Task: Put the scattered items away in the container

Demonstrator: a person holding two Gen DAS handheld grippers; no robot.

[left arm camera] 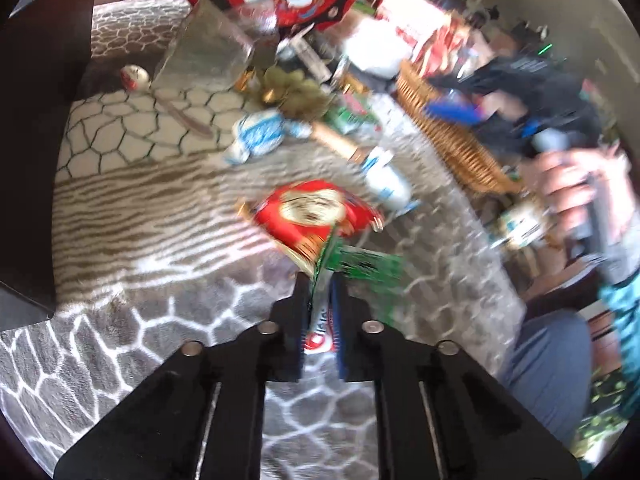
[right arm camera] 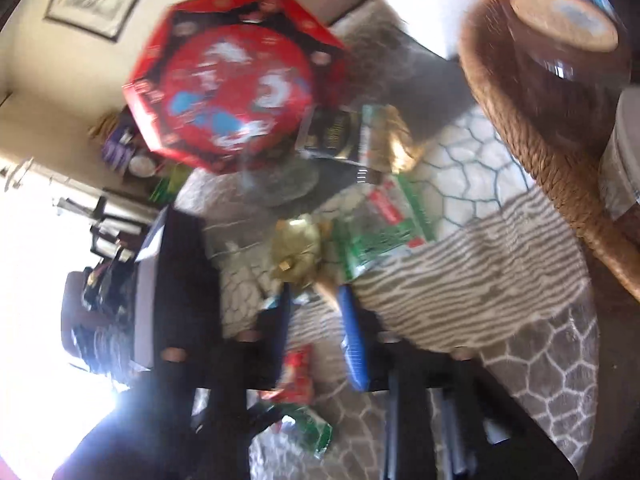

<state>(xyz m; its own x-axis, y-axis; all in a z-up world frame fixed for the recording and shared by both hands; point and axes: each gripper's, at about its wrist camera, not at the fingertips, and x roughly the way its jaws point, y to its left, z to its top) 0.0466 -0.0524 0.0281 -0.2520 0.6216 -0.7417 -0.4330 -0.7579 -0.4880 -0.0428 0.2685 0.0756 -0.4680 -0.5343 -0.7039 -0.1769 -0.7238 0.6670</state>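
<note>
1. Left gripper (left arm camera: 320, 280), left wrist view: jaws pressed together, pinching a thin green packet (left arm camera: 360, 266). The packet is flat foil-like plastic, green with a red-and-white logo showing low between the pads; its top sticks out toward 1 o'clock. Blurred.
2. Red snack bag (left arm camera: 316, 216) lies on the grey patterned blanket (left arm camera: 140, 208) at 12 o'clock from the fingertips, just beyond the packet.
3. Blue-white wrapped item (left arm camera: 260, 136) at 11 o'clock, farther out.
4. Wicker basket (left arm camera: 448, 136) at 1–2 o'clock, well apart from the packet, rim tilted in the frame.
5. Person's hand (left arm camera: 580, 184) at 3 o'clock, holding the other tool's handle.
6. Right gripper (right arm camera: 316, 304), right wrist view: jaws partly spread, nothing pinched between them; heavy blur.
7. Red octagonal box (right arm camera: 236, 80) at 11 o'clock, gold bow (right arm camera: 296, 256) at 12, wicker basket rim (right arm camera: 532, 152) at 2.
</note>
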